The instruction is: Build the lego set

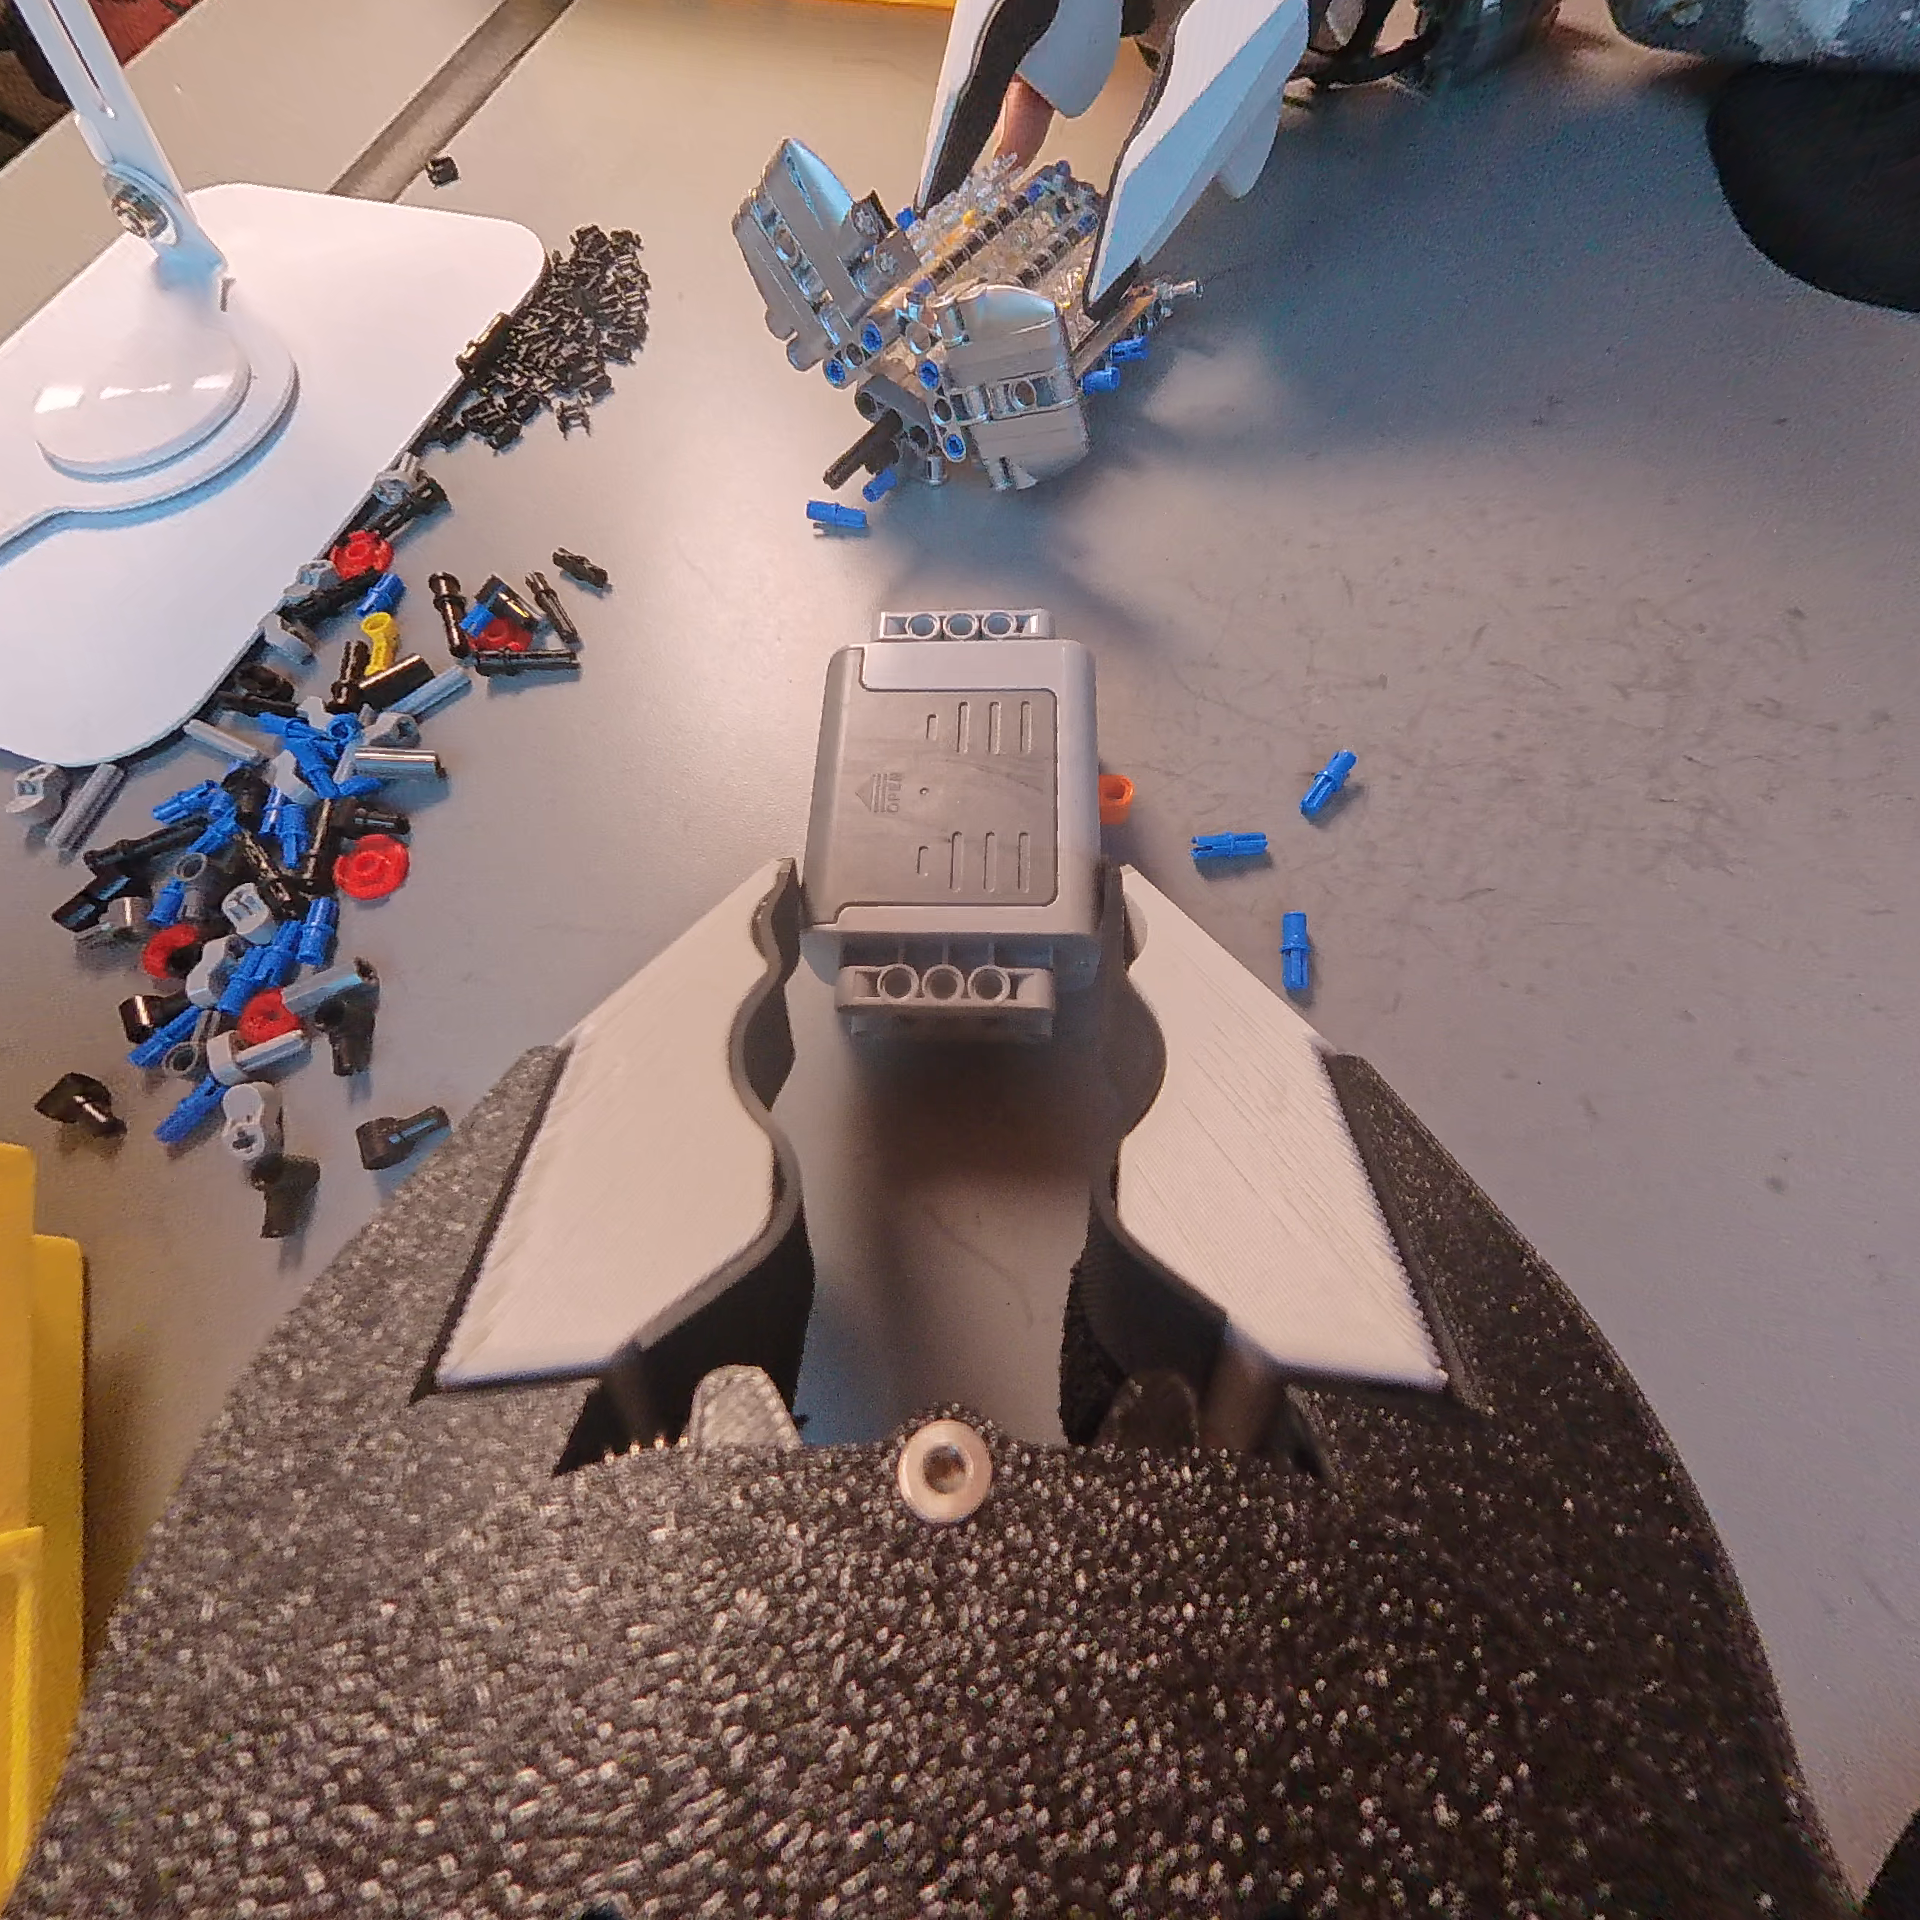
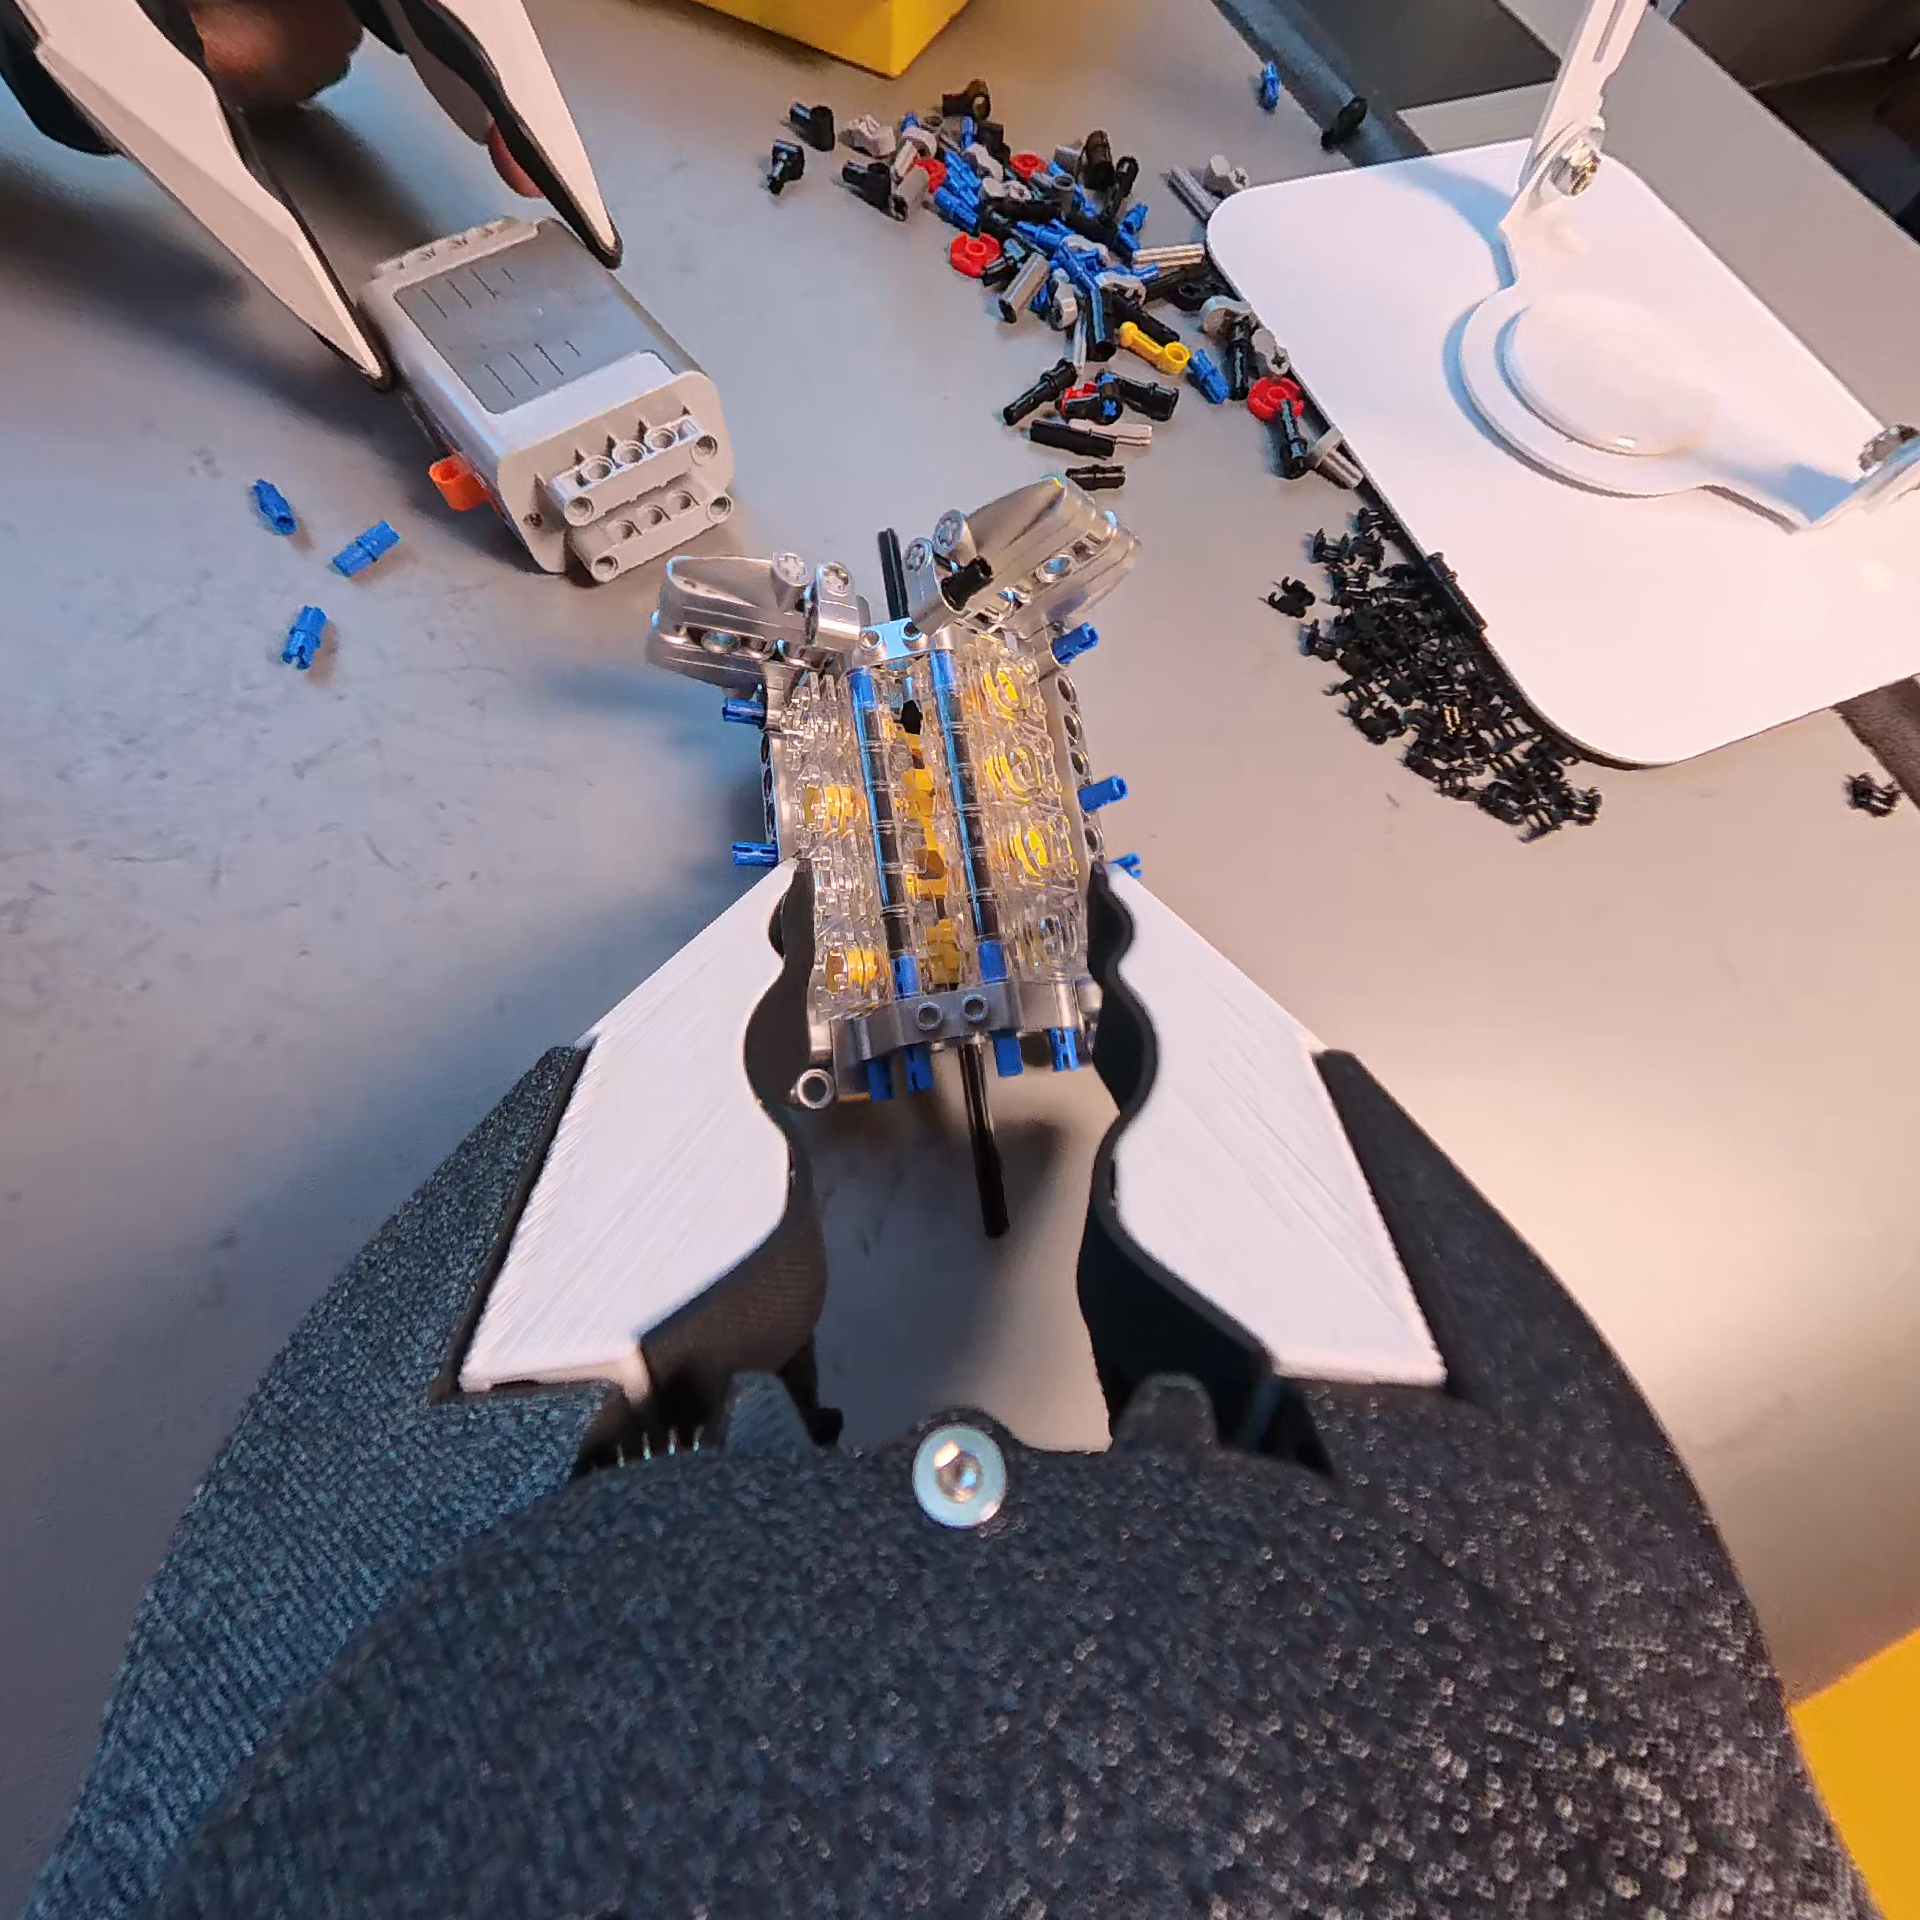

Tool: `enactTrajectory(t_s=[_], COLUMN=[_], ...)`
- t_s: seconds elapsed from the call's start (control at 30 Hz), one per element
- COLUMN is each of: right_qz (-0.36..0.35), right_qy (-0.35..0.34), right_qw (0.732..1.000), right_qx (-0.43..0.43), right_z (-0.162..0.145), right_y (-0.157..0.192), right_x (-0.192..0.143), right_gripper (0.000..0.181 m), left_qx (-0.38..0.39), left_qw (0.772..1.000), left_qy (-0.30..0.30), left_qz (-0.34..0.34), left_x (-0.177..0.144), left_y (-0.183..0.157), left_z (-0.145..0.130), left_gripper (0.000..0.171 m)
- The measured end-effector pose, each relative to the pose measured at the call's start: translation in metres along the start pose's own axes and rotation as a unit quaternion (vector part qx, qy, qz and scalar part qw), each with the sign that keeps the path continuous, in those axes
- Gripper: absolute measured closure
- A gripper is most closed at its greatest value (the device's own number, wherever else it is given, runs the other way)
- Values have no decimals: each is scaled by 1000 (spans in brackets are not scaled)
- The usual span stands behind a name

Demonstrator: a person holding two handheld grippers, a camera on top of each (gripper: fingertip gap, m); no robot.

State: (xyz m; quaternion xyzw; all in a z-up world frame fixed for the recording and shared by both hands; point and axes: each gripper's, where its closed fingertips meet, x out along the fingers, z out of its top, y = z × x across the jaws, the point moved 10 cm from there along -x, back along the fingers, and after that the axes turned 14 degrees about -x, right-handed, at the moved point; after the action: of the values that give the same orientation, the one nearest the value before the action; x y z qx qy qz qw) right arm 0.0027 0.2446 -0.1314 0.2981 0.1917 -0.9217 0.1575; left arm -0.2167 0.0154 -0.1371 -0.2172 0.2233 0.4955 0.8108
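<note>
My right gripper (image 2: 940, 935) is clamped on the clear-and-silver brick engine (image 2: 925, 790) resting on the grey table (image 2: 312, 935); tilted, its long black axle (image 2: 982, 1143) could slide out. My left gripper (image 1: 951, 914) pinches only the grey battery box's (image 1: 951, 800) near end, so it may pivot and scatter the blue pins (image 1: 1229, 844) beside it.

Scuffed grey tabletop (image 1: 1507, 623) under soft light, white stand base (image 1: 208, 416) and yellow bin (image 1: 31, 1403) at its edges

A grey battery box (image 1: 951, 805) with ribbed lid is lain flat on the table (image 1: 1455, 623), clasped at its near end by the left hand-held gripper (image 1: 951, 904). A clear brick engine model (image 2: 940, 821) with silver parts is gripped at its sides by the right hand-held gripper (image 2: 940, 914).
</note>
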Motion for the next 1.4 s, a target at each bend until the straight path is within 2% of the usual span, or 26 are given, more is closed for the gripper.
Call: enactTrajectory(t_s=[0.23, 0.4, 0.53, 0.77, 0.9, 1.13, 1.27, 1.4], right_qz=[41, 88, 101, 92, 74, 55, 33, 1], right_qy=[3, 13, 13, 44, 94, 129, 130, 99], right_qw=[999, 996, 995, 995, 992, 989, 990, 992], right_qx=[3, 23, 20, -20, -47, -45, -51, -79], right_z=[3, 8, 13, 12, 5, -5, 4, 30], right_y=[-7, -19, -20, -15, -16, -19, -21, -15], right_x=[-3, 6, 12, 1, -18, -32, -43, -57], right_gripper=[133, 132, 132, 133, 133, 131, 121, 123], left_qx=[-5, -6, 1, 6, 13, 20, 22, 21], left_qw=[1000, 1000, 1000, 1000, 999, 999, 999, 999], left_qy=[2, 1, 1, 0, 1, 1, 1, 1], left_qz=[-12, -21, -29, -31, -34, -37, -35, -35], left_x=[0, 3, 6, 7, 8, 13, 14, 16], left_y=[1, 0, -2, -4, -7, -13, -15, -16], left_z=[0, 1, 3, 3, 3, 5, 6, 7], left_gripper=[116, 116, 116, 115, 115, 115, 115, 115])
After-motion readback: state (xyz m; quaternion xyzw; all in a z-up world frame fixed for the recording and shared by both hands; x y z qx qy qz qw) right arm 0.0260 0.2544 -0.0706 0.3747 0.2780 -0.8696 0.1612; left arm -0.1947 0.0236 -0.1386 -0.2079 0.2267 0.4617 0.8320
